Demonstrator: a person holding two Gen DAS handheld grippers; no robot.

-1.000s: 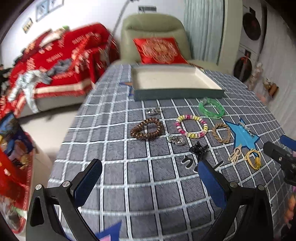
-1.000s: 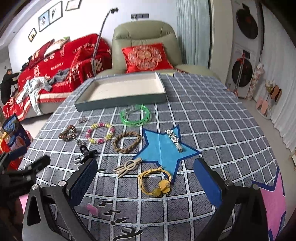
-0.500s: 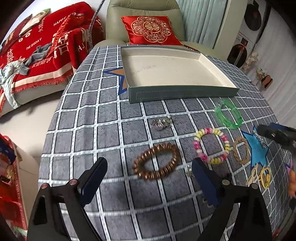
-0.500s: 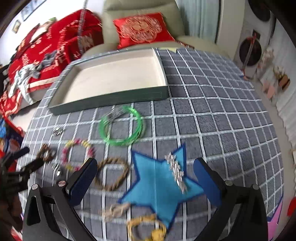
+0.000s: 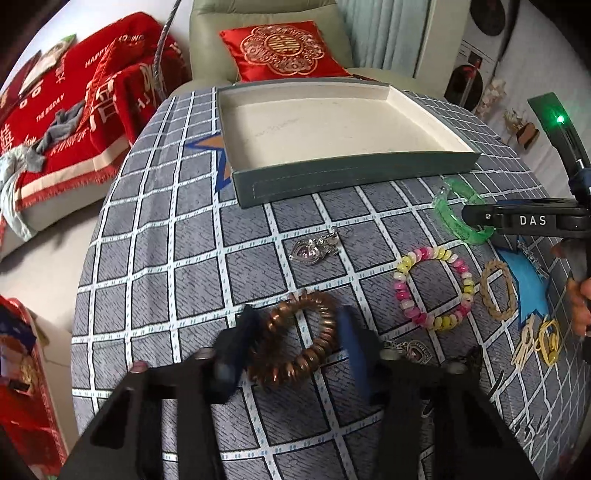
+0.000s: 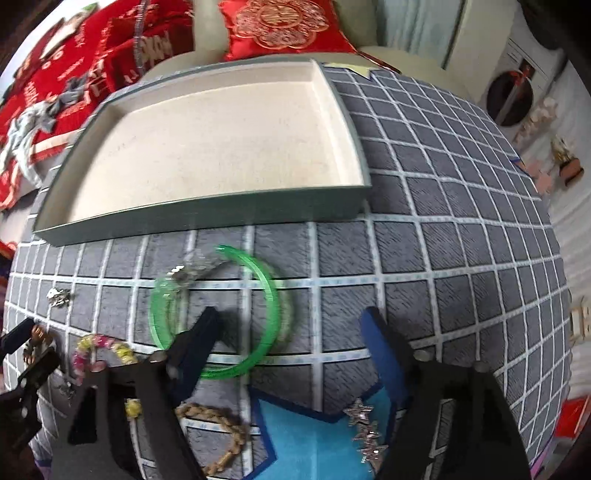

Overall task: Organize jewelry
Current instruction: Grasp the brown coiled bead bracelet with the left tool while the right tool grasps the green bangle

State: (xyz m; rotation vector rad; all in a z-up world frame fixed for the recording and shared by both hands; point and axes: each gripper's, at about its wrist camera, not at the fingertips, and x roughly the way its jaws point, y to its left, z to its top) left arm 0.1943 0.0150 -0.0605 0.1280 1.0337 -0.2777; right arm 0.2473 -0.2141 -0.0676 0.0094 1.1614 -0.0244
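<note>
Surface: a round table covered with a grey cloth with a white grid. A shallow rectangular grey-green tray with a cream lining is set at 12 o'clock on it; nothing is seen inside. A blue star-shaped patch is noted on the cloth at 6 o'clock in the right wrist view.

Room: a red patterned throw over a sofa is seen at 10 o'clock, a pale green armchair with a red embroidered cushion at 12 o'clock.

Left gripper: jaws are closing, with the brown coiled spiral hair tie between them on the cloth; pad contact cannot be told.

Right gripper: jaws are closing, partly open; the translucent green plastic bangle lies flat with one side of the ring between the fingers, not gripped.

A pink-and-yellow beaded bracelet and a tan braided cord ring are seen at 3 o'clock of the hair tie; a silver heart pendant lies at 12 o'clock.
</note>
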